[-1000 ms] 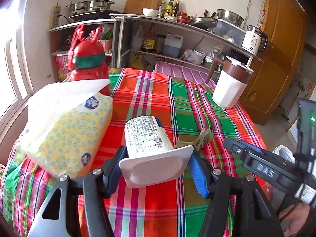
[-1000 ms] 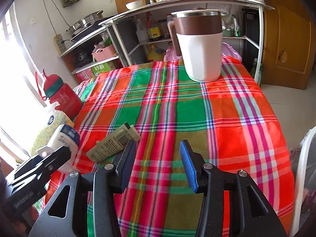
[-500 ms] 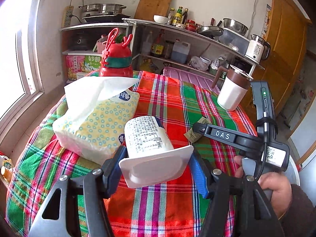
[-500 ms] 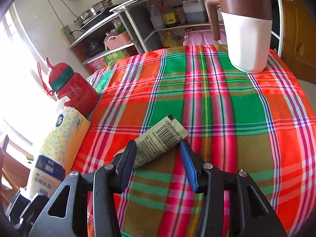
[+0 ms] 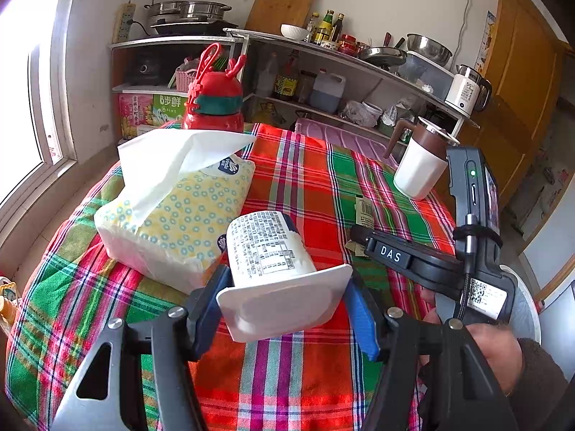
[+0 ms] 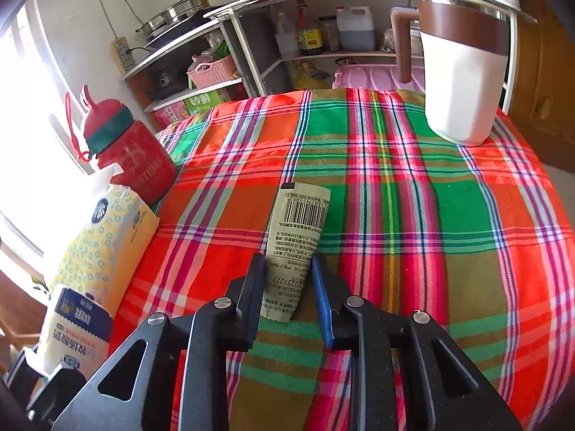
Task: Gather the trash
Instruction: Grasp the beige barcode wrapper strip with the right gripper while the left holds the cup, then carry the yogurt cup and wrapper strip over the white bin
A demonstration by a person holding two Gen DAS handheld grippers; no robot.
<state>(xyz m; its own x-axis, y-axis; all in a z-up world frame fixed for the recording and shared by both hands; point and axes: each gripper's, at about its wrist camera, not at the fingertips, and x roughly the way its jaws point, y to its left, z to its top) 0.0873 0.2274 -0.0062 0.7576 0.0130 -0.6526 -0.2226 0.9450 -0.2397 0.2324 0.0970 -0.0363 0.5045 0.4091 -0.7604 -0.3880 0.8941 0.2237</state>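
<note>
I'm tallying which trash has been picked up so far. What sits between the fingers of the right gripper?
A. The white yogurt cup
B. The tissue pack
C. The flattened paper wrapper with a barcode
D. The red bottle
C: in the right wrist view the right gripper has just been closing on the barcode wrapper lying on the plaid tablecloth, while the yogurt cup is in the left gripper.

We see home kitchen: shelves [image 5: 345, 68] with pots [image 5: 187, 10], oil bottles [image 5: 325, 28], cutting board [image 5: 282, 3], kettle [image 5: 467, 89]; plaid-clothed table [image 5: 305, 176] by window [image 5: 21, 107].
</note>
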